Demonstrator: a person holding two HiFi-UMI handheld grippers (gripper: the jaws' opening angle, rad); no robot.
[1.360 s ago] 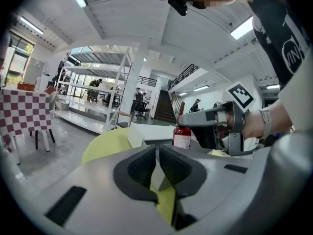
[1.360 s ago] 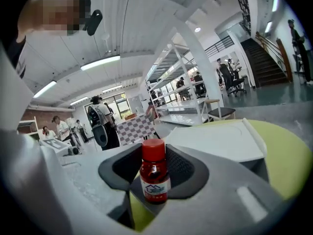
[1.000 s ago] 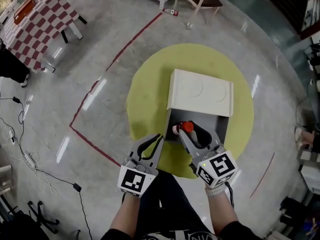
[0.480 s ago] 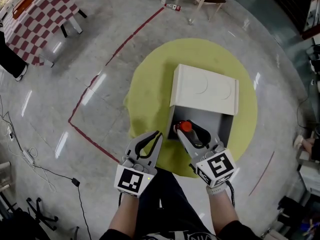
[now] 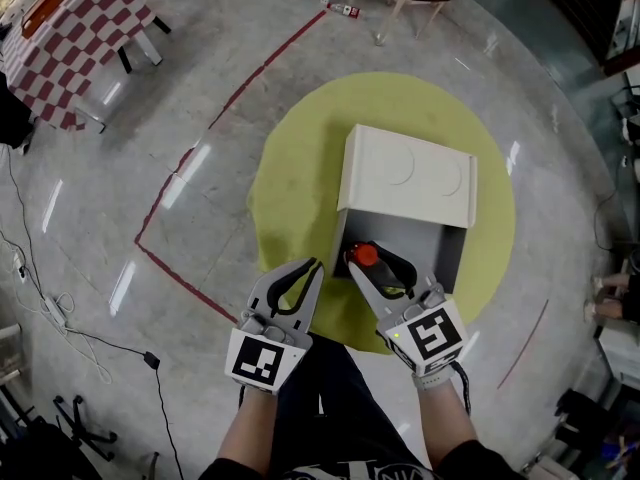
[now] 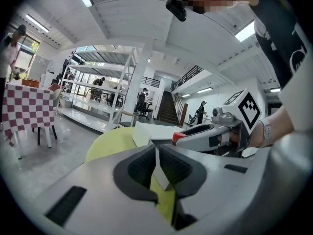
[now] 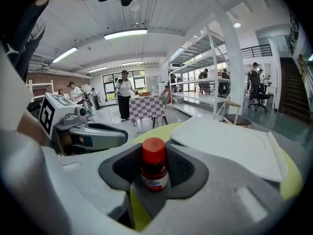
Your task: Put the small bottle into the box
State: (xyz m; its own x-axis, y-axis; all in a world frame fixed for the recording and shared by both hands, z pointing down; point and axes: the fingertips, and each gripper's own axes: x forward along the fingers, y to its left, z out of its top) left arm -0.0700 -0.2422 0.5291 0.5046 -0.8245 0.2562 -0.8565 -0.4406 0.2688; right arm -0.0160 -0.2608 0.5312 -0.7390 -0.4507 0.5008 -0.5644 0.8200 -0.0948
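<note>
**Q.** What has changed over the last second?

**A.** Very little. The right gripper (image 5: 368, 264) still pinches the small bottle (image 7: 153, 164), red cap up. It holds the bottle over the near left corner of the open box (image 5: 440, 250), having scarcely shifted.

**Q.** And the left gripper (image 6: 157, 153)?

**A.** Its jaws are pressed together on nothing, and it waits just beside the box over the yellow mat (image 5: 300, 168).

**Q.** What does this mean for the task?

**A.** The approach looks finished; lowering and release probably remain.

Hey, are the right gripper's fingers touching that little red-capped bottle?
Touching. The right gripper view shows the small bottle clamped between both fingers, with no gap on either side.
</note>
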